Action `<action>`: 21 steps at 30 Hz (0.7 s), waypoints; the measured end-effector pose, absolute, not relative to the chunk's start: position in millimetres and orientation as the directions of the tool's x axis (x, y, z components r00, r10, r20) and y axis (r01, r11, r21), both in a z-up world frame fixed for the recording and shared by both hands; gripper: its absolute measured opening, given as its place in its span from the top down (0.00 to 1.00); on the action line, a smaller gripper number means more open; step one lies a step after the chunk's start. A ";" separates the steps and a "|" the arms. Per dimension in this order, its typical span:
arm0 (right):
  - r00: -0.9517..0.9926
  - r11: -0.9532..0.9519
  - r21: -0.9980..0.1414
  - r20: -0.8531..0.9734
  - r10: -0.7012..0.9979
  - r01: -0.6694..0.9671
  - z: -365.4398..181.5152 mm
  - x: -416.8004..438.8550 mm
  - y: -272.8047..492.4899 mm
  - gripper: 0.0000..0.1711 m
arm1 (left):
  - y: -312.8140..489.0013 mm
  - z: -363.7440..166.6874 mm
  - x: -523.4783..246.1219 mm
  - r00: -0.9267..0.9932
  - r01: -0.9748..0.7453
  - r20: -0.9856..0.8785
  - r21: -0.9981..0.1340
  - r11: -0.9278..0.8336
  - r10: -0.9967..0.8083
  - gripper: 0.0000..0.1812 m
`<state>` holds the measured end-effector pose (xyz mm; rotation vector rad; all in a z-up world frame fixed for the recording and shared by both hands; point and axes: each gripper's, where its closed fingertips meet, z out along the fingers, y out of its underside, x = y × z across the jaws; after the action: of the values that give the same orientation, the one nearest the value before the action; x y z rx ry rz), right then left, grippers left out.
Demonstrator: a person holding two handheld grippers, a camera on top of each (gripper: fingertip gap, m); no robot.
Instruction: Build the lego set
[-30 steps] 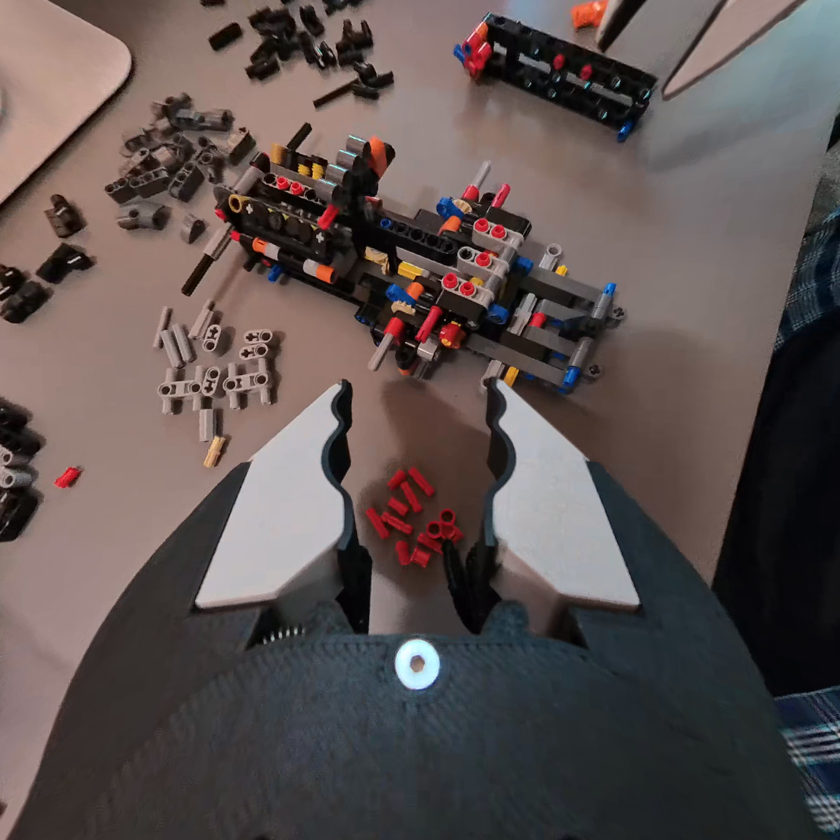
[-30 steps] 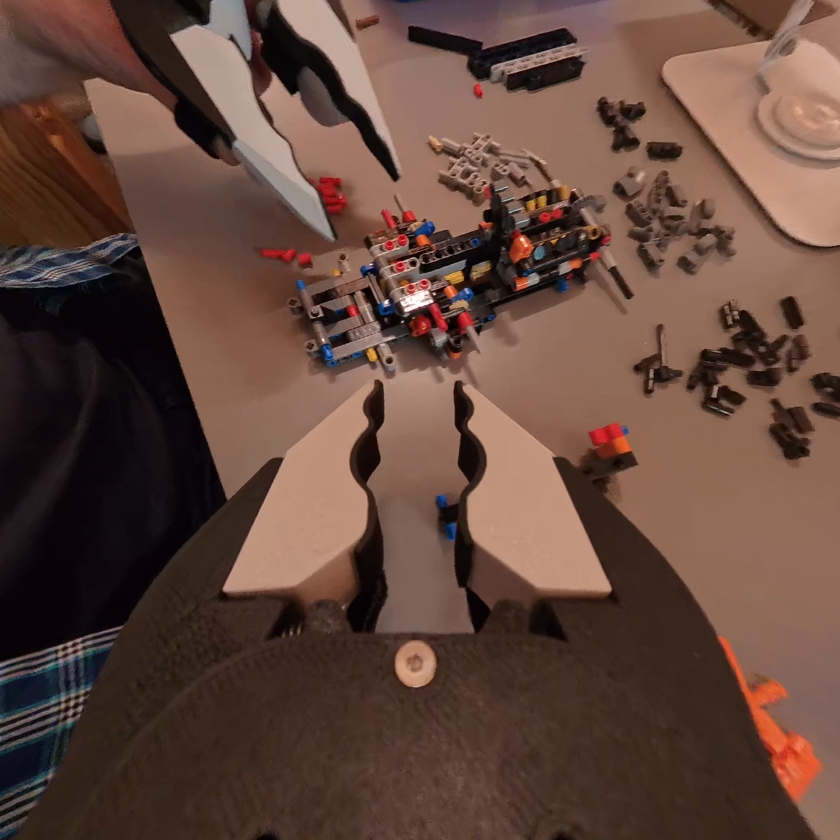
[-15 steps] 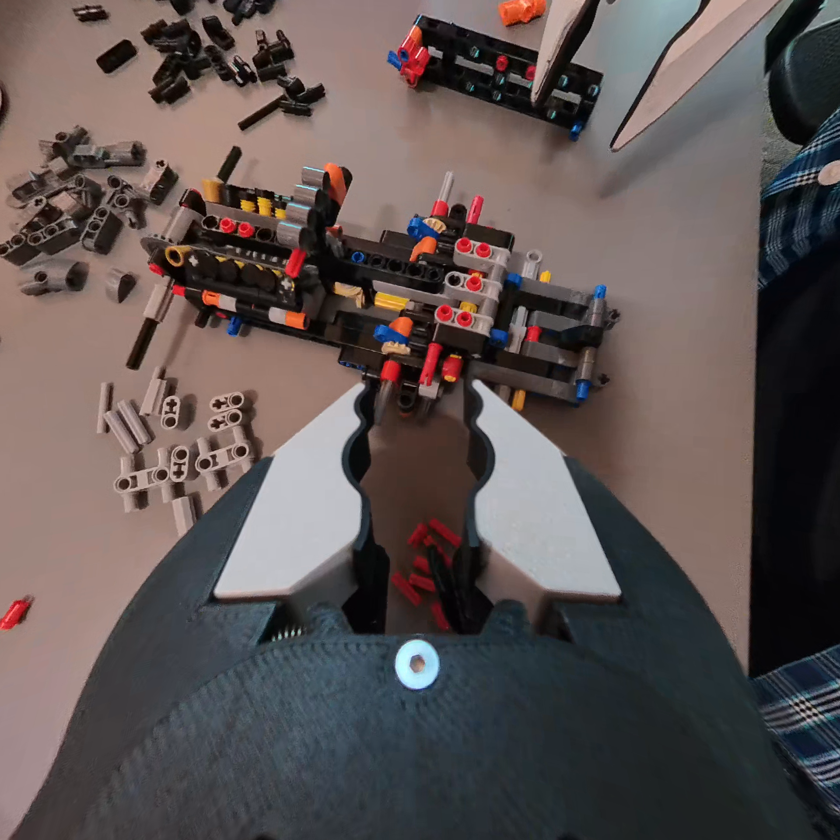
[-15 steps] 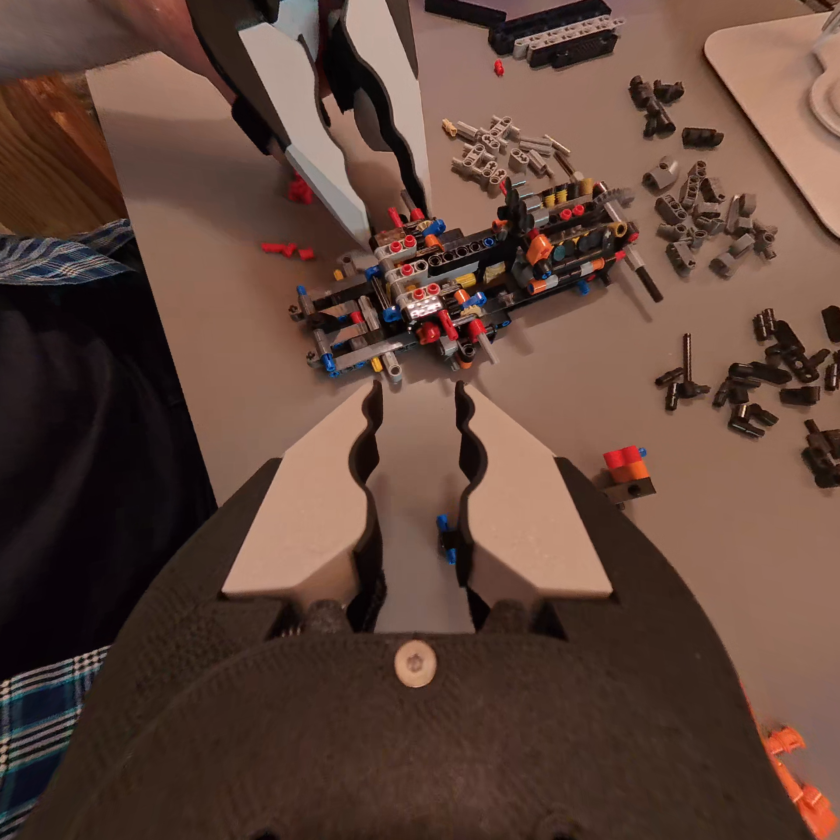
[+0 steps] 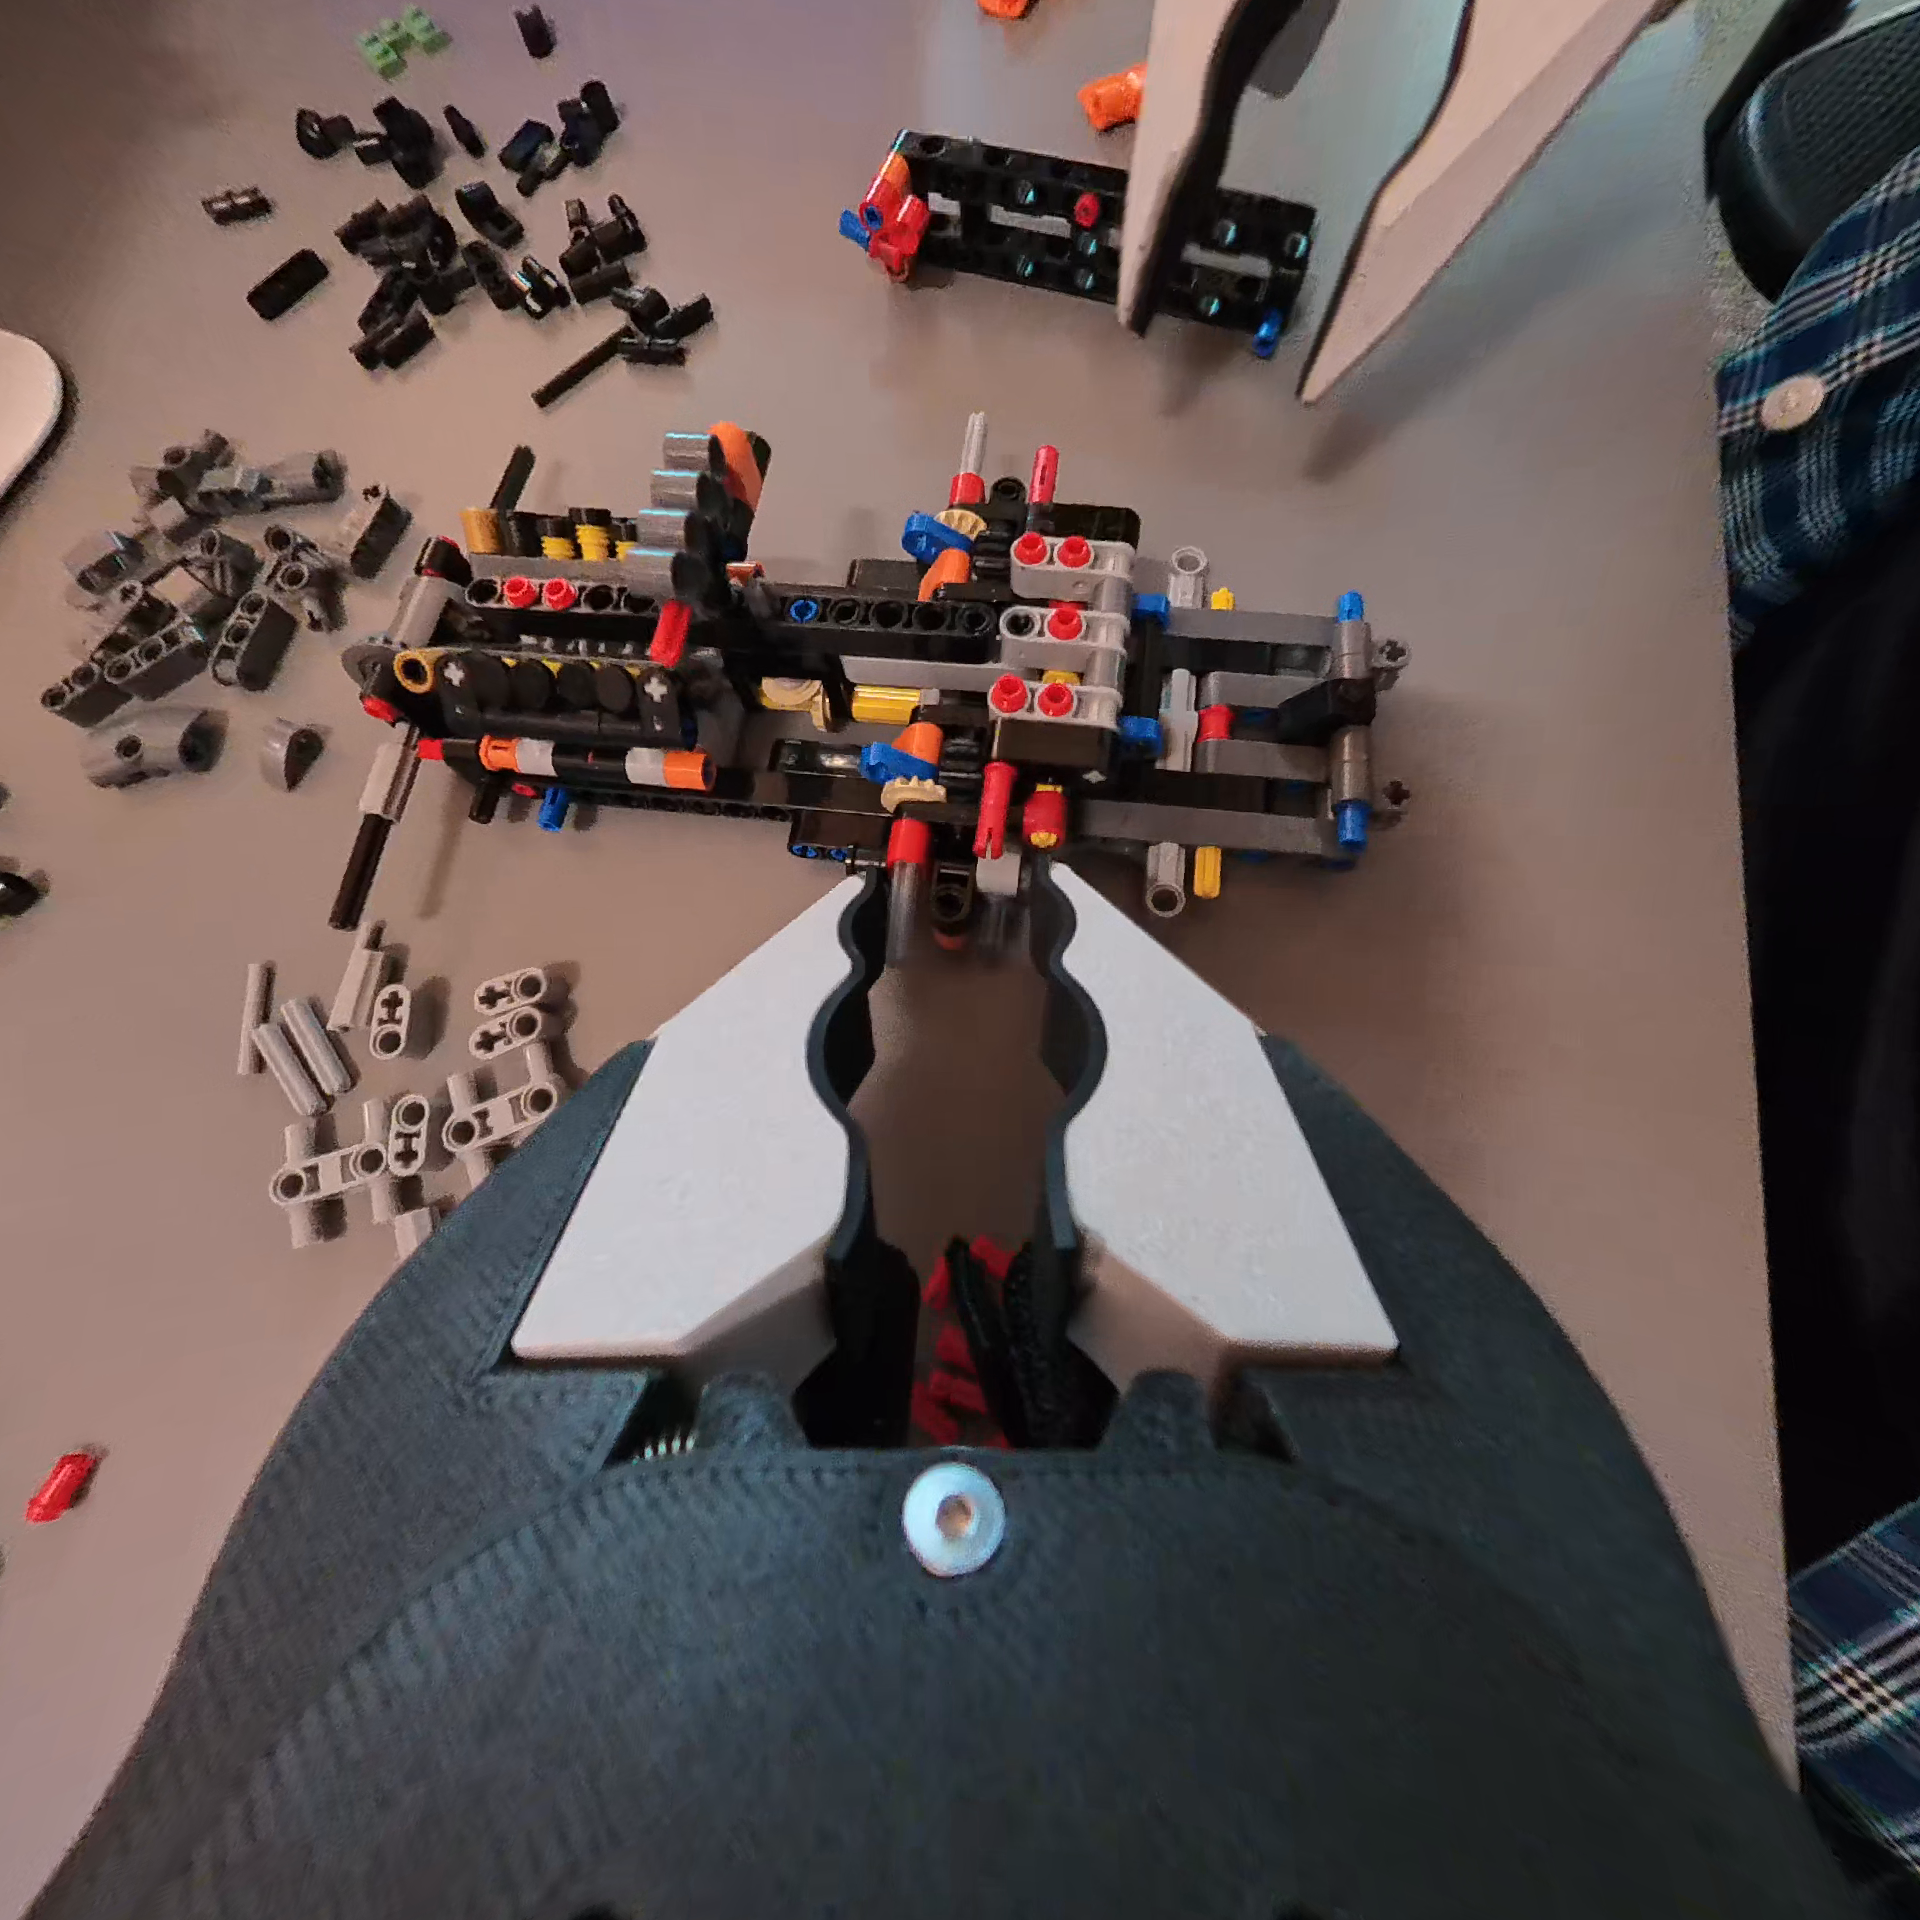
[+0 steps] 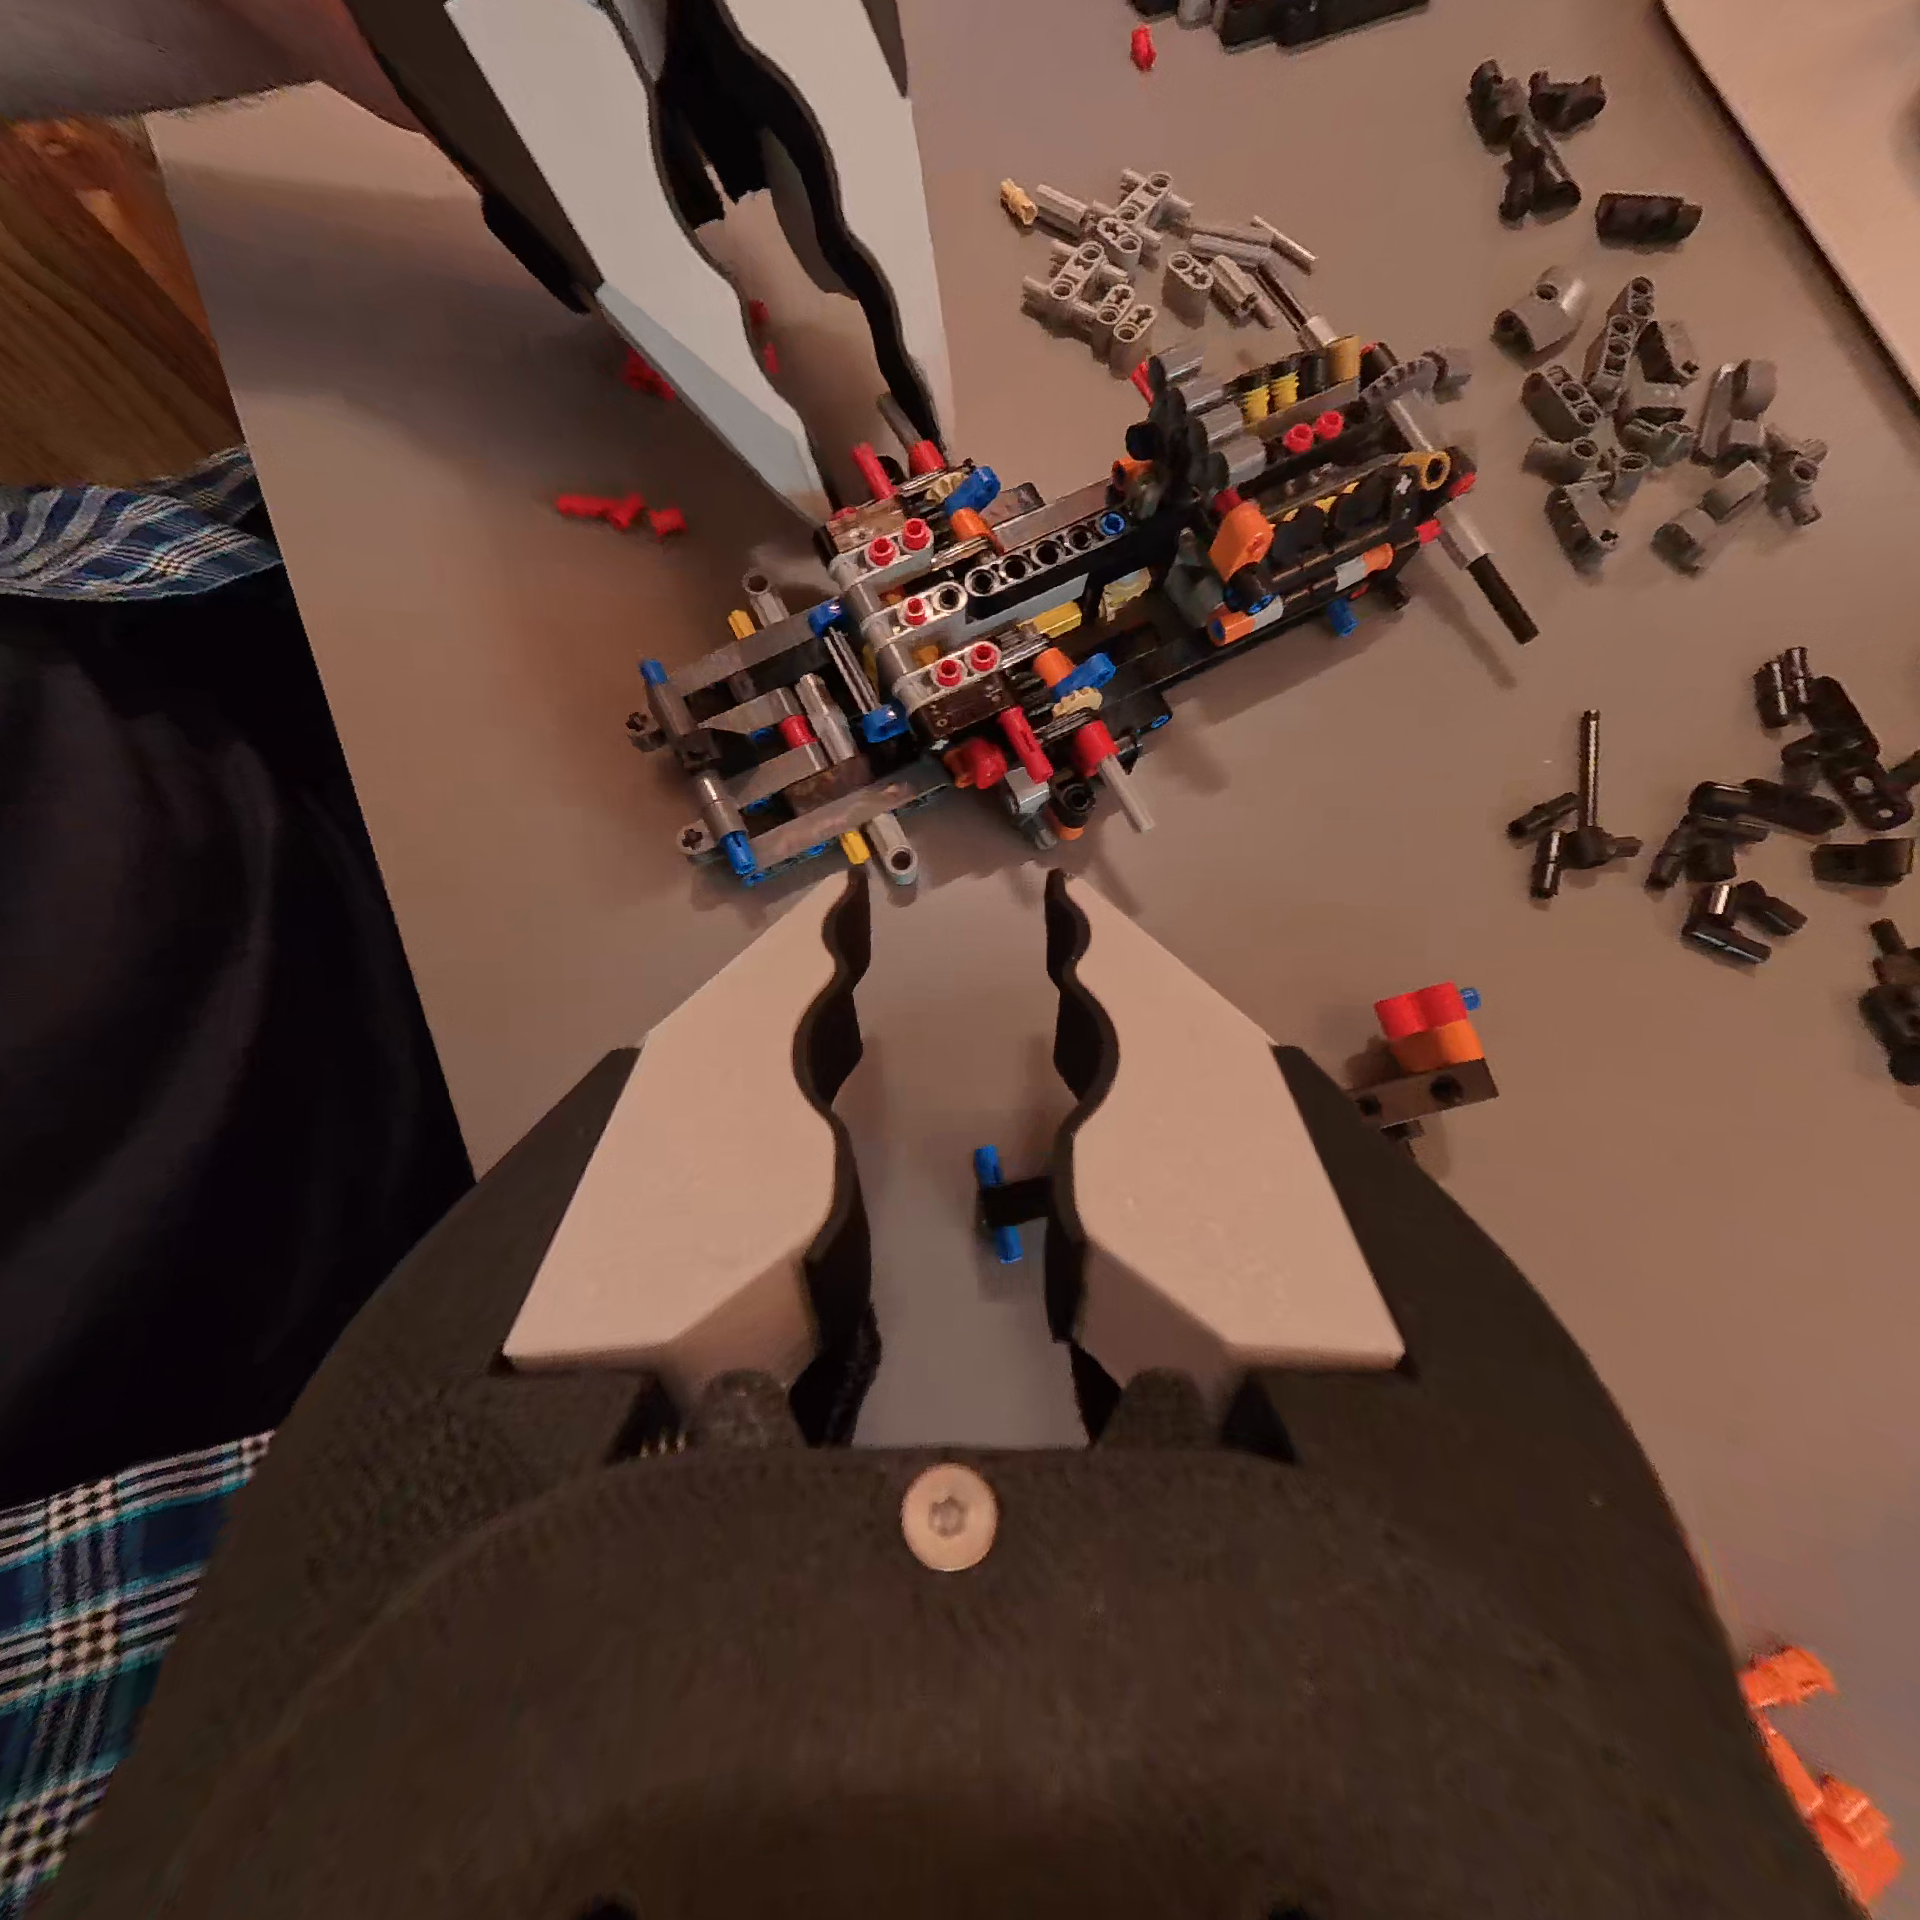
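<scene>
Reaching half-built lego frame [image 5: 883,686] mid-surface, left hand-held gripper [image 5: 951,894] spread around side pegs; right hand-held gripper [image 6: 951,883] spread, empty, just beside. Loose parts heaps [image 5: 468,229] unused; much left.

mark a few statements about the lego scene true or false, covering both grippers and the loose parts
1. The left gripper is open, its tips at the near edge of the long lego assembly. True.
2. The right gripper is shut on a blue pin. False: it is open and holds nothing; a small black piece with blue pins lies on the table between its fingers.
3. A cluster of light grey connectors lies left of the left gripper. True.
4. The black frame is joined to the long lego assembly. False: it lies apart, with bare table between them.
5. All loose red pins are in one pile. False: some lie by the assembly, and one lies alone.
</scene>
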<state>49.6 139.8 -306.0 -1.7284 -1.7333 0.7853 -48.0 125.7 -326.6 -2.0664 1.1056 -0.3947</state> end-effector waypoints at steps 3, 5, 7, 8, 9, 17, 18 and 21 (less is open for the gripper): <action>-0.005 -0.001 -0.743 -0.006 1.000 0.669 -304.6 49.5 146.8 0.79 | 125.4 -324.7 -45.1 0.575 -0.583 -0.088 -0.742 -0.332 -0.813 0.86; -0.011 0.003 -0.740 -0.005 1.000 0.673 -304.3 49.0 150.5 0.75 | 125.6 -323.8 -43.9 0.573 -0.586 -0.099 -0.744 -0.322 -0.814 0.86; -0.027 0.024 -0.736 0.008 1.000 0.677 -304.3 47.4 153.6 0.72 | 125.5 -322.9 -42.3 0.567 -0.588 -0.108 -0.748 -0.309 -0.816 0.86; -0.041 0.041 -0.726 0.017 0.999 0.686 -305.9 47.1 154.8 0.70 | 125.5 -322.7 -41.8 0.566 -0.588 -0.113 -0.749 -0.305 -0.816 0.86; -0.053 0.062 -0.713 0.034 0.998 0.699 -308.1 46.8 157.0 0.70 | 125.3 -321.9 -41.1 0.564 -0.587 -0.116 -0.753 -0.298 -0.817 0.86; -0.218 0.208 -0.619 0.060 0.974 0.757 -331.6 35.0 158.6 0.71 | 121.6 -317.6 -36.4 0.521 -0.622 -0.170 -0.746 -0.236 -0.837 0.86; -0.233 0.215 -0.629 0.056 0.971 0.747 -330.8 31.9 157.9 0.75 | 120.8 -317.8 -36.1 0.513 -0.630 -0.174 -0.741 -0.230 -0.841 0.86; -0.280 0.237 -0.623 0.029 0.959 0.746 -334.4 29.6 154.8 0.86 | 119.7 -316.5 -34.6 0.500 -0.632 -0.177 -0.744 -0.217 -0.847 0.86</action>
<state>29.6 154.8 -334.4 -1.5644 -2.1095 0.7114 -34.6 119.7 -316.5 -1.9445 1.2177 -0.3409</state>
